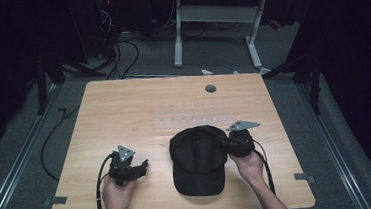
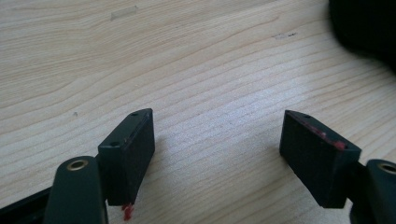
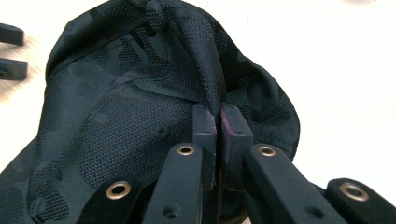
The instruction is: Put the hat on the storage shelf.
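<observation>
A black baseball cap (image 1: 198, 158) lies on the wooden table (image 1: 124, 114), its brim toward the near edge. My right gripper (image 1: 225, 142) is at the cap's right side, shut on a pinched fold of the crown fabric. In the right gripper view the two jaws meet on that fold of the cap (image 3: 140, 102), with the gripper (image 3: 218, 122) pressed tight. My left gripper (image 1: 139, 167) rests on the table left of the cap, open. In the left gripper view its jaws stand wide apart around bare wood at the gripper (image 2: 217, 140), and the cap's edge (image 2: 369, 28) shows at the top right.
A grey round plug (image 1: 210, 88) sits in the table near its far edge. A clear strip (image 1: 192, 120) lies just beyond the cap. Beyond the table stand a white desk frame (image 1: 215, 27) and cables on the floor (image 1: 119, 54).
</observation>
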A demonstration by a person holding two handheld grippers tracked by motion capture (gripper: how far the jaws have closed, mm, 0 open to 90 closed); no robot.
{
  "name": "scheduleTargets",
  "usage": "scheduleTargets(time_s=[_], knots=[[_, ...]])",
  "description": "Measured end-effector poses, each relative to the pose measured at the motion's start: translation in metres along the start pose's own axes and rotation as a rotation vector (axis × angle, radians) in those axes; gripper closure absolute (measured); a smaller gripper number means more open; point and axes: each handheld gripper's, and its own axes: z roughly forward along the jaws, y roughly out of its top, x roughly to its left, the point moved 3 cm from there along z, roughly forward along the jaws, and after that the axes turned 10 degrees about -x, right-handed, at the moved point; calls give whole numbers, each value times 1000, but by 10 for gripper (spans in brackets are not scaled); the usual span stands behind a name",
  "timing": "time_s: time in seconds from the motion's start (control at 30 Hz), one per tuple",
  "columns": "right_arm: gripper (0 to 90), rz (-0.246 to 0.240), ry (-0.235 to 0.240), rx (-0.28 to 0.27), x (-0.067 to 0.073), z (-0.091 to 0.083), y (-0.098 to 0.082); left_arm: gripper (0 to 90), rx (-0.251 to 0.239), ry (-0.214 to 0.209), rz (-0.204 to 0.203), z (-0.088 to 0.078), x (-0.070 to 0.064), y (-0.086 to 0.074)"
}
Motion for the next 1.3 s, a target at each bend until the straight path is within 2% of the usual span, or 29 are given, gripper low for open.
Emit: scheduleTargets(time_s=[0.53,0.87,1.03,1.3], knots=[[870,-24,43,-70,2,-18,8,273,-2,1,-6,0,0,0],[871,-35,56,-95,3,-26,15,271,-2,2,-7,0,0,0],[871,-47,61,-109,4,-30,20,207,14,-9,-1,1,-2,-1],[871,-55,77,-137,5,-39,26,178,22,-12,2,2,-4,-2]])
